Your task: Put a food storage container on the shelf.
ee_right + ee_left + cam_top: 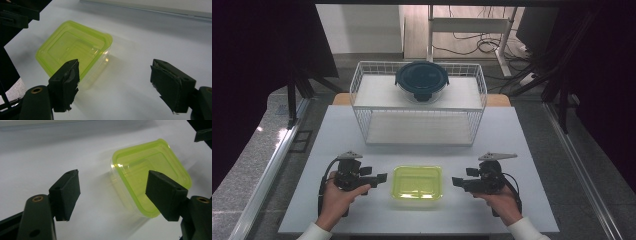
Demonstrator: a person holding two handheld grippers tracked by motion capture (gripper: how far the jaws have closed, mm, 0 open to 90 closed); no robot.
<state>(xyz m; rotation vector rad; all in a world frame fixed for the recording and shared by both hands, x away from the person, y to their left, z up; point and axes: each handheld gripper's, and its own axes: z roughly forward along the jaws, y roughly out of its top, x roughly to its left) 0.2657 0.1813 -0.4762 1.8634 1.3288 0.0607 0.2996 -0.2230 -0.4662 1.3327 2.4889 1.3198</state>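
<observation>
A clear plastic box with a yellow-green lid (417, 182) lies flat on the white table, near its front edge, between my two grippers. My left gripper (382, 178) is held just left of the box and points at it, jaws open and empty. In the left gripper view the box (150, 175) lies ahead, partly behind the right jaw, and the gripper (112, 195) holds nothing. My right gripper (457, 181) faces the box from the right, open and empty. The right gripper view has the box (72, 50) ahead of the left jaw, with the open gripper (115, 85) short of it.
A white wire rack (418, 102) with two shelves stands at the back of the table. On its top shelf sits a round glass container with a dark blue lid (421, 80). The table's front edge (412, 232) runs just below the hands.
</observation>
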